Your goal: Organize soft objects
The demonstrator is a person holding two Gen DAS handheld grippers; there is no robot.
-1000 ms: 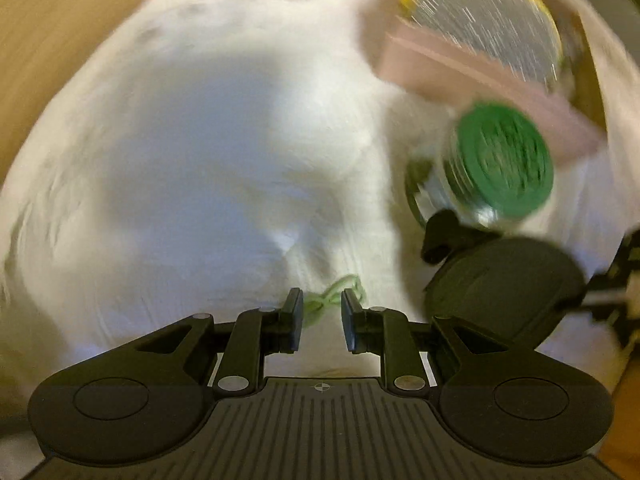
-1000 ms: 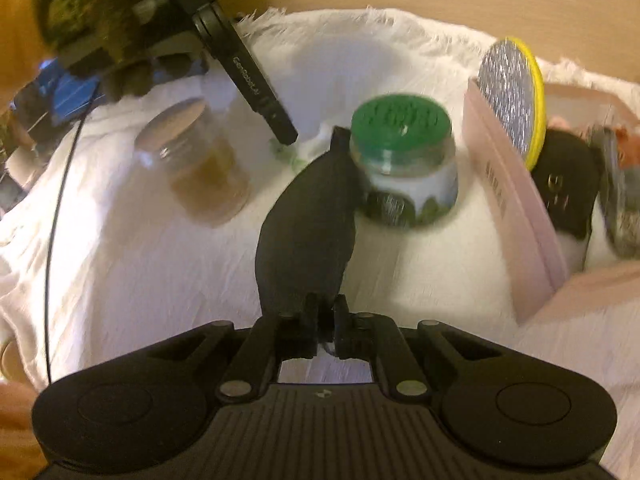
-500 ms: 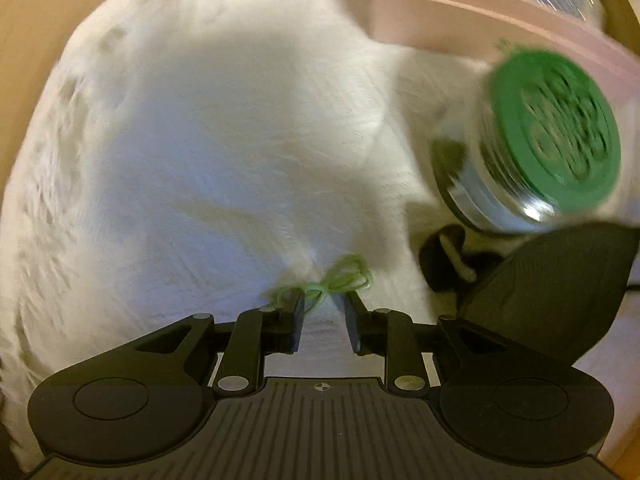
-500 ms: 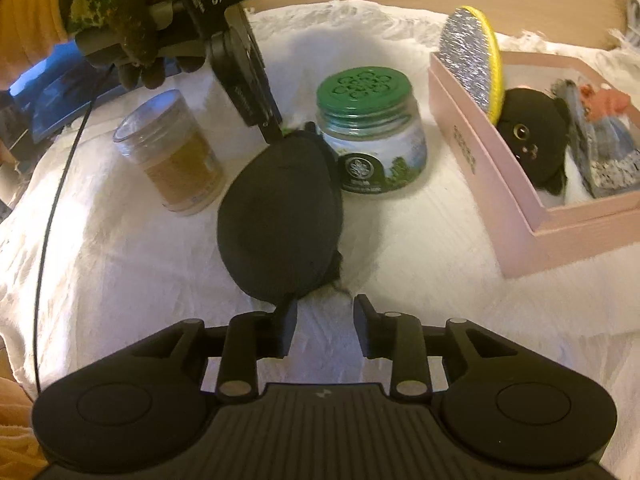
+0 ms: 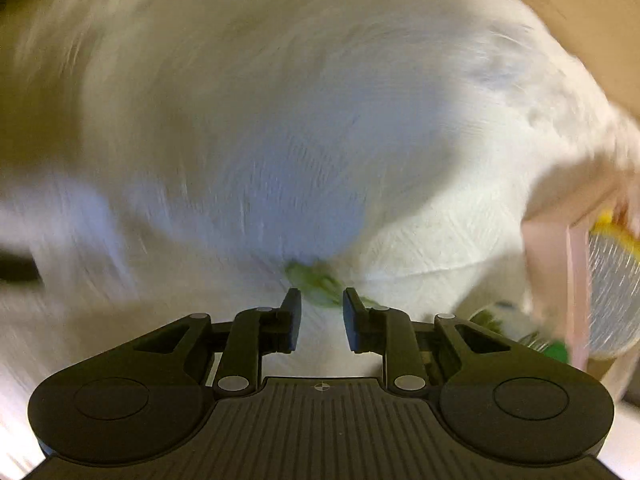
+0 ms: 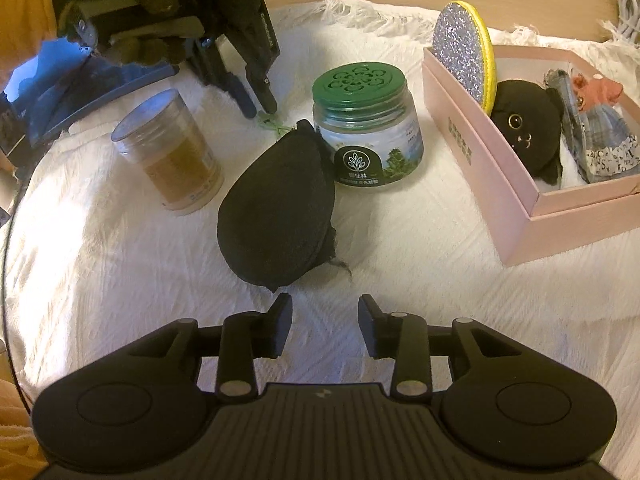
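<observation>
Right wrist view shows the right gripper with its jaws apart and nothing between them; they have just been opening. The black eye mask lies on the white cloth just in front of the fingertips, apart from them, and its far end leans against the green-lidded jar. Beside it stands a clear jar with brown content. At right, the pink box holds a glitter pad, a black plush and a small doll.

The left gripper points down at the cloth, jaws a little apart. A green string lies between its fingertips, but the blur hides whether the pads press it.
</observation>
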